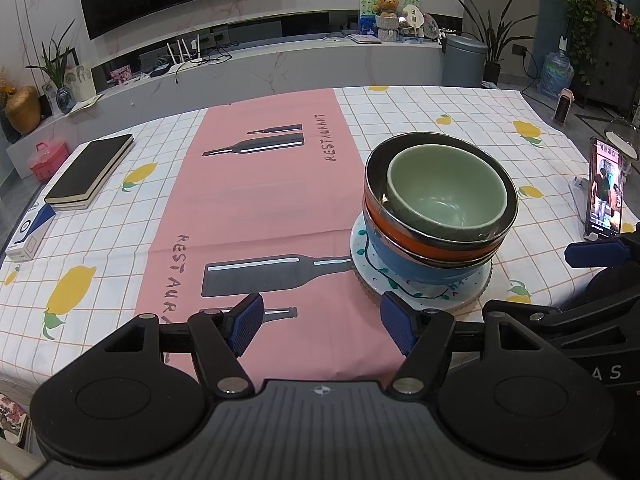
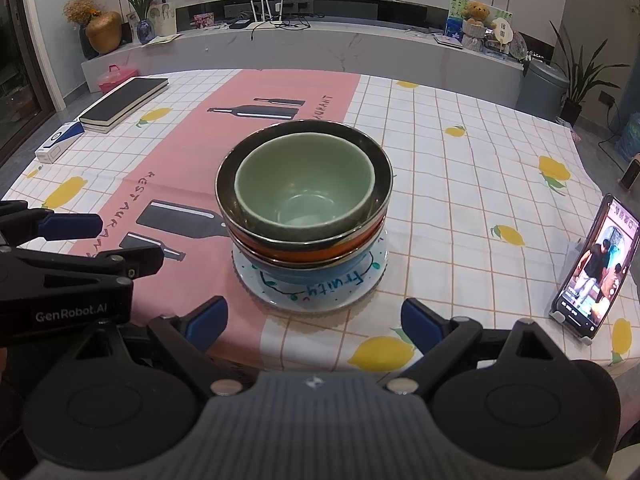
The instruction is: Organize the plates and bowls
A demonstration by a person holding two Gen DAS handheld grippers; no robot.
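A stack stands on the table: a green bowl (image 1: 446, 196) (image 2: 304, 190) nested in an orange bowl with a metal rim (image 1: 420, 242) (image 2: 300, 254), on a blue bowl (image 1: 404, 268) (image 2: 320, 280), on a white plate with a painted vine (image 1: 362, 256) (image 2: 256, 284). My left gripper (image 1: 322, 326) is open and empty, near the table's front edge, left of the stack. My right gripper (image 2: 316, 322) is open and empty, just in front of the plate. Each gripper shows at the edge of the other's view.
A black notebook (image 1: 90, 170) (image 2: 124, 100) and a small blue-white box (image 1: 30, 232) (image 2: 58, 142) lie at the far left. A phone on a stand (image 1: 604, 190) (image 2: 592, 276) plays video at the right edge. A pink runner (image 1: 248, 208) crosses the checked lemon tablecloth.
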